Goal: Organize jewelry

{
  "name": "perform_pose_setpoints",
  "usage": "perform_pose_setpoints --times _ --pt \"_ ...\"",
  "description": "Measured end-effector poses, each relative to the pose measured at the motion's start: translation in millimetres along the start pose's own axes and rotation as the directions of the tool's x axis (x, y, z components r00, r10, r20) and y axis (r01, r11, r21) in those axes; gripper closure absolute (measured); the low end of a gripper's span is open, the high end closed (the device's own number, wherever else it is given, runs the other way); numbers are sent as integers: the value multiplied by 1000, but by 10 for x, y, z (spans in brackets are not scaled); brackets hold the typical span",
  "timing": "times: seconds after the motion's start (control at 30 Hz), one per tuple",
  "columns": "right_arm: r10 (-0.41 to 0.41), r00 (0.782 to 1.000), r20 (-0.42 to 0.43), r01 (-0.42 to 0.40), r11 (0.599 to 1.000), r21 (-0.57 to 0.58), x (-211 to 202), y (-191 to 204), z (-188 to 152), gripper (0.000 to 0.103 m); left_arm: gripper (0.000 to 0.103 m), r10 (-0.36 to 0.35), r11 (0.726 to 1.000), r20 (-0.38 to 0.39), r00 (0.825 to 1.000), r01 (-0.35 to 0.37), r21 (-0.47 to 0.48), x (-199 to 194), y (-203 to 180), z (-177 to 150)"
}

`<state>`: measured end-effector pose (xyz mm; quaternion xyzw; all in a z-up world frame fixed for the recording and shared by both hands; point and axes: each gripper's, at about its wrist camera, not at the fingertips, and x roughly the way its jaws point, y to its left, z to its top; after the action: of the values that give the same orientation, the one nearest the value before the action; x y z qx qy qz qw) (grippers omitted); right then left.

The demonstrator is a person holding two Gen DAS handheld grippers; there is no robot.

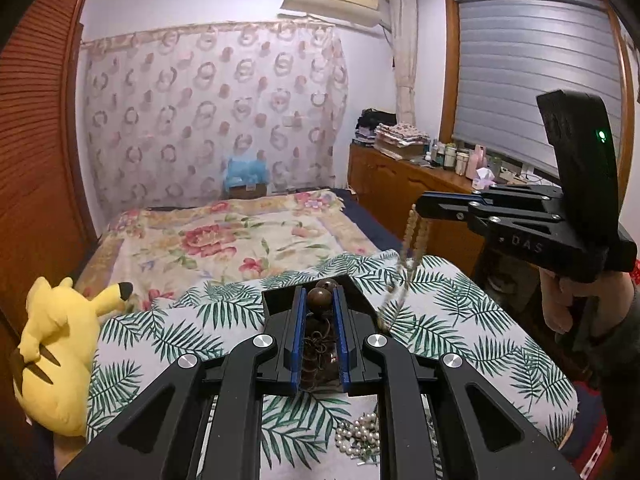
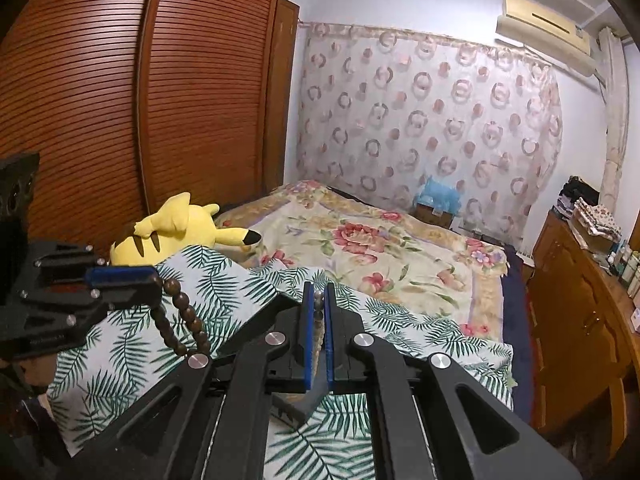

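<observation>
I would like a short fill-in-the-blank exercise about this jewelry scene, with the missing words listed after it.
1. The left gripper is shut on a strand of dark ____ wooden beads.
2. The right gripper is shut on a pale bead strand that ____ down from it.
3. The white pearl pile lies on the cloth printed with green ____.
4. The plush toy is ____ in colour.

Missing words: brown; hangs; leaves; yellow

Green palm-leaf cloth (image 1: 460,320) over a rose-print bedspread (image 1: 224,240) — yellow plush (image 1: 52,344), brown beads (image 1: 320,294), white pearls (image 1: 360,436), ring-patterned curtain (image 1: 208,120).
</observation>
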<state>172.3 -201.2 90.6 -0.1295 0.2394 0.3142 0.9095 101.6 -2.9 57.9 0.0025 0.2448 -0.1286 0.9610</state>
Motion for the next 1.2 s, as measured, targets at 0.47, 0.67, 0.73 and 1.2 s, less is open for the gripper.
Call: perform_pose_setpoints --times 0.47,0.67,0.73,1.2 --pt "47 998 -53 -41 993 109 543 -129 85 96 91 18 1000 -38 999 -18 17 308 12 70" --pt "62 995 -78 -51 990 132 665 -162 -20 96 91 23 1000 -57 998 -22 19 459 39 103" --pt "55 995 -84 -43 990 136 666 -185 -79 95 91 25 1000 -60 998 -24 18 515 43 110" --pt "35 991 -127 -15 988 156 513 -287 -694 82 91 46 999 -119 992 -45 6 1099 26 67"
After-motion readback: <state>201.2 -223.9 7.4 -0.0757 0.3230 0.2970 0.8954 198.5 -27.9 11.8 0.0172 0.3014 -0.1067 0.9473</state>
